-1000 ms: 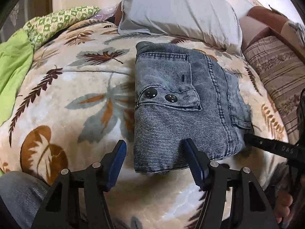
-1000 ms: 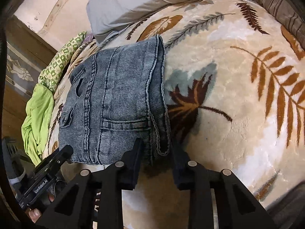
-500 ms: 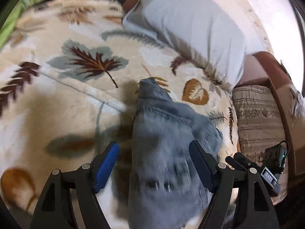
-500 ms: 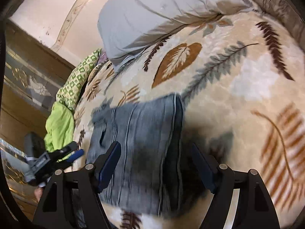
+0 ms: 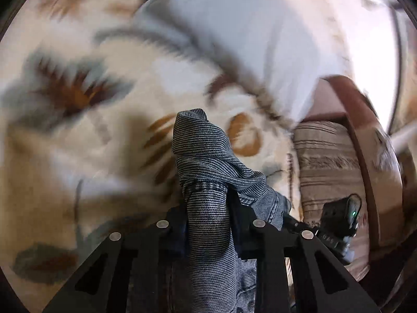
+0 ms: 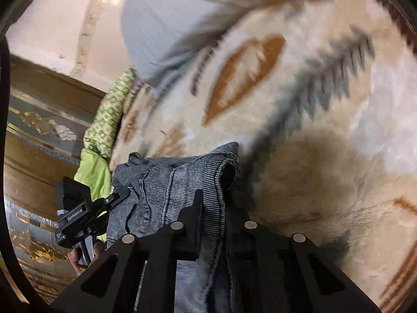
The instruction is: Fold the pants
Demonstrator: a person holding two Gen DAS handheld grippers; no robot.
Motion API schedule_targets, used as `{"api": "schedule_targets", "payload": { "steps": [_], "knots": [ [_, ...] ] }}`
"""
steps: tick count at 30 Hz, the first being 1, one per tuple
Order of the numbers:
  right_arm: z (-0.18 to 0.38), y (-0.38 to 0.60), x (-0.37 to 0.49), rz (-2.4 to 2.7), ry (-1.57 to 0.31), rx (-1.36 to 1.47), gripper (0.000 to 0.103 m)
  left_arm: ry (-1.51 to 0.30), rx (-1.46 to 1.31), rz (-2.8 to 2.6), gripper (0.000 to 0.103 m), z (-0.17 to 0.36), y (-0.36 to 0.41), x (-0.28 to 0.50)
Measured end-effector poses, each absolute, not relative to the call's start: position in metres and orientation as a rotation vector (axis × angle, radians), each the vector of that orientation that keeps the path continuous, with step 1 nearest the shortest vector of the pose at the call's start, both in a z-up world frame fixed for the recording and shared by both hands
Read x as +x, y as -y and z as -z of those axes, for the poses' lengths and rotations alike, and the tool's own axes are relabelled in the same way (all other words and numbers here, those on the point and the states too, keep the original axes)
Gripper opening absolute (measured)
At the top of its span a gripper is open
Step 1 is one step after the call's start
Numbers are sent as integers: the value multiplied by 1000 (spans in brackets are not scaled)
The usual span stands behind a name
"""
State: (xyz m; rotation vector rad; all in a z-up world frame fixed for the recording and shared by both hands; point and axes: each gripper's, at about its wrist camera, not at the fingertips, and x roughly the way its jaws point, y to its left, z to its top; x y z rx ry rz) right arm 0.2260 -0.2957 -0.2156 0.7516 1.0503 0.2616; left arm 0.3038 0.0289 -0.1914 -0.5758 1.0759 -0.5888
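Blurred bed scene: leaf-print blanket (image 5: 78,135) filling most of both views, grey pillow (image 5: 250,41) at top. Folded denim pants (image 5: 206,161) bunched at lower centre, lifted off blanket. Left gripper (image 5: 208,224) just closed, clamped on pants fabric. Right gripper (image 6: 212,221) just closed too, pinching the other pants edge. Green cloth (image 6: 93,172) at left of right-wrist view.
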Motion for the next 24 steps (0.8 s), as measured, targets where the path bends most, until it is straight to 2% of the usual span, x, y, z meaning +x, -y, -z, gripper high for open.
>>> {"api": "schedule_targets", "payload": {
  "steps": [2,5,8,10,11,12,13,14,16,18,19,20,21,23,24],
  "knots": [
    [195,298,220,-252,-983,728,13,-1034,-571,611,27,181,-25,306],
    [184,306,222,-209,-931,690,14,-1096,-509,571,37,196,-16,318],
    [218,304,235,-164,-1031,692,23,-1222,-482,438,48,225,-14,325],
    [226,302,235,-147,-1066,723,27,-1229,-562,453,49,223,-22,323],
    [219,302,231,-144,-1050,728,40,-1204,-553,453,50,213,-26,317],
    [209,303,224,-145,-1025,729,60,-1171,-530,448,58,204,-30,312],
    [198,303,217,-144,-996,736,69,-1127,-491,434,64,193,-35,302],
    [188,305,207,-138,-964,745,74,-1099,-474,424,69,186,-40,292],
    [176,302,188,-156,-943,751,74,-1060,-498,444,69,179,-48,269],
    [180,298,174,-148,-967,759,74,-1115,-540,471,65,192,-46,251],
    [186,294,168,-140,-988,759,74,-1142,-554,471,61,198,-45,245],
    [195,290,161,-137,-1019,766,74,-1165,-566,466,50,205,-42,238],
    [201,291,156,-135,-1035,779,73,-1183,-579,457,47,213,-40,233],
    [214,285,153,-140,-1081,778,63,-1178,-554,440,47,218,-35,225],
    [218,282,153,-121,-1097,743,51,-1155,-513,430,44,216,-30,225]
  ]
}}
